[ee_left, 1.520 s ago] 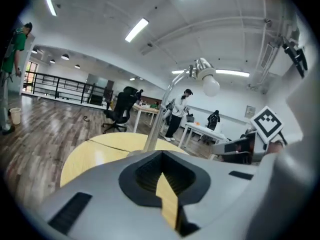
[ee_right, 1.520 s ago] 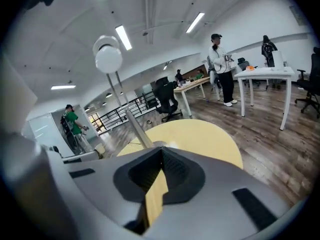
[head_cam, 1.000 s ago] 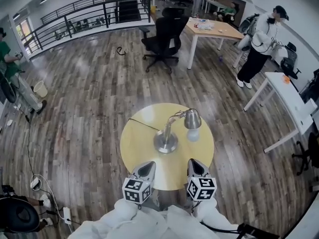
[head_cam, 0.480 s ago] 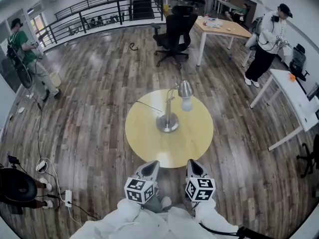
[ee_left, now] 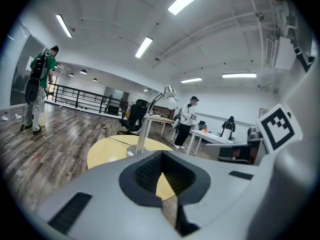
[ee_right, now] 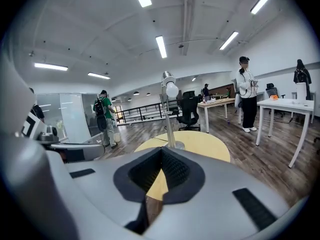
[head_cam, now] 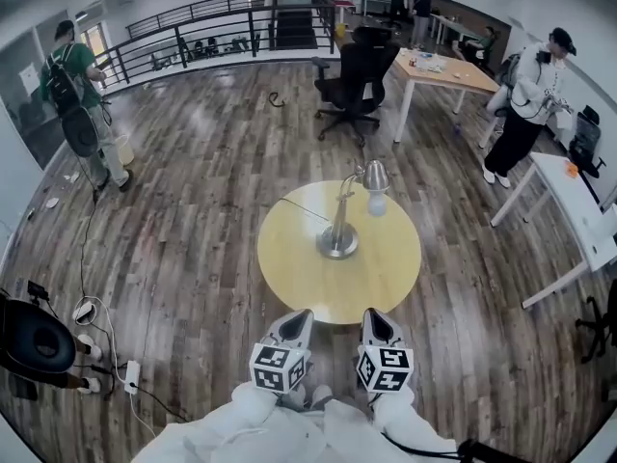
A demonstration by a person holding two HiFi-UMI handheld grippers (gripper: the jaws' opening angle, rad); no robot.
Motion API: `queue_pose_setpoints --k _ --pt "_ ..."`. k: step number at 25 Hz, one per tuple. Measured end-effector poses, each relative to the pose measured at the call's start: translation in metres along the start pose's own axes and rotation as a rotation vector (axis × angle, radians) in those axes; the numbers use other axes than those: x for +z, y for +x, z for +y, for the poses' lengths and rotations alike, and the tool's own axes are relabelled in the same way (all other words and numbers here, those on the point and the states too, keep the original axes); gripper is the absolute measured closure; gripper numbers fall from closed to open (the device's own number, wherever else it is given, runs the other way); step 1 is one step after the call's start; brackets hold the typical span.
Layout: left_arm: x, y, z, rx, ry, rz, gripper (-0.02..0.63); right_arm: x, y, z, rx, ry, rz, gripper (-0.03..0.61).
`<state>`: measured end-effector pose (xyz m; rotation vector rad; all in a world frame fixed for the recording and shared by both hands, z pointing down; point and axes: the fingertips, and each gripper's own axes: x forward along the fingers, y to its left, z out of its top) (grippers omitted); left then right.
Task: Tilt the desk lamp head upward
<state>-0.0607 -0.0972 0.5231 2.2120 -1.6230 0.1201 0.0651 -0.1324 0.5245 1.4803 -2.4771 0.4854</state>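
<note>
A silver desk lamp (head_cam: 339, 228) stands on its round base near the middle of a round yellow table (head_cam: 289, 263). Its shade (head_cam: 375, 176) hangs at the stem's right with the white bulb facing down. My left gripper (head_cam: 297, 318) and right gripper (head_cam: 374, 316) sit side by side short of the table's near edge, both shut and holding nothing. In the left gripper view the lamp (ee_left: 146, 121) rises beyond my left gripper (ee_left: 162, 171). In the right gripper view the lamp (ee_right: 168, 116) stands straight ahead of my right gripper (ee_right: 161, 171).
A black office chair (head_cam: 359, 75) and a wooden desk (head_cam: 448, 70) stand behind the table. A white desk (head_cam: 578, 210) is at the right, with a person in white (head_cam: 525, 104) near it. Another person (head_cam: 82, 99) stands by the railing. Cables and a power strip (head_cam: 125, 374) lie at the left.
Both grippers have drawn back from over the table's near edge, so the table and lamp now sit farther off. The lamp's shade still points down. Both stay shut.
</note>
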Motion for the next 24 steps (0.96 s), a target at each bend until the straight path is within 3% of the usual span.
queue_pose_setpoints --k 24 --pt "0.003 0.007 0.019 -0.041 -0.004 0.027 0.612 0.005 0.018 0.013 -0.008 -0.044 0.018 0.566"
